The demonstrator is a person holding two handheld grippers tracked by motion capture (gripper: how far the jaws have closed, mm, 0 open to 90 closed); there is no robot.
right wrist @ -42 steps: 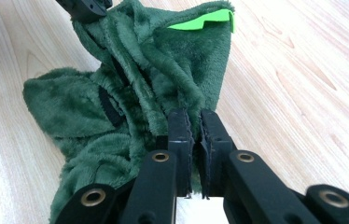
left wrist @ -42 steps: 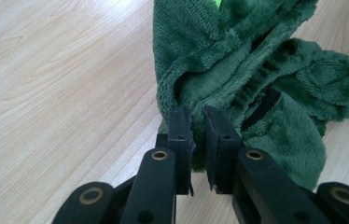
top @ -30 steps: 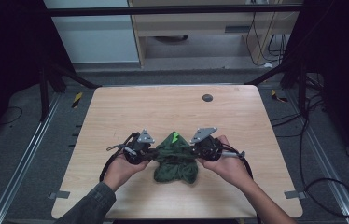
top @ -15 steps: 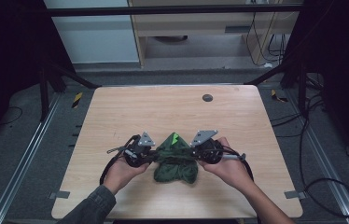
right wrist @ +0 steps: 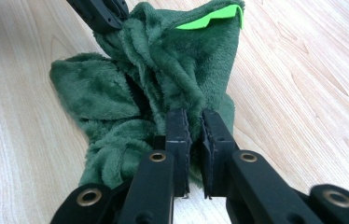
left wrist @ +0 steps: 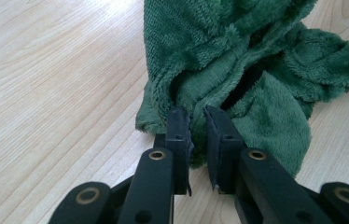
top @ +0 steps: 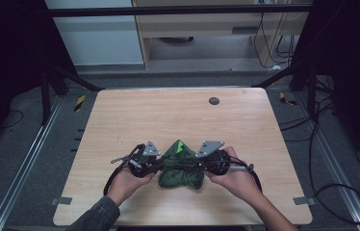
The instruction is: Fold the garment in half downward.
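My left gripper (top: pixel 156 166) is clamped on the left edge of the green fleece cloth (top: pixel 182 166), my right gripper (top: pixel 206 164) pinching its right edge. The cloth hangs bunched between them at the near middle of the tabletop (top: pixel 178 115), lime tag (top: pixel 181 144) on its far peak

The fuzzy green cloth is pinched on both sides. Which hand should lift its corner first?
Probably left. The left gripper pinches the green cloth by a free edge with bare table beside it. The right gripper bites into a thick bunched fold, so lifting there would likely drag the whole heap.
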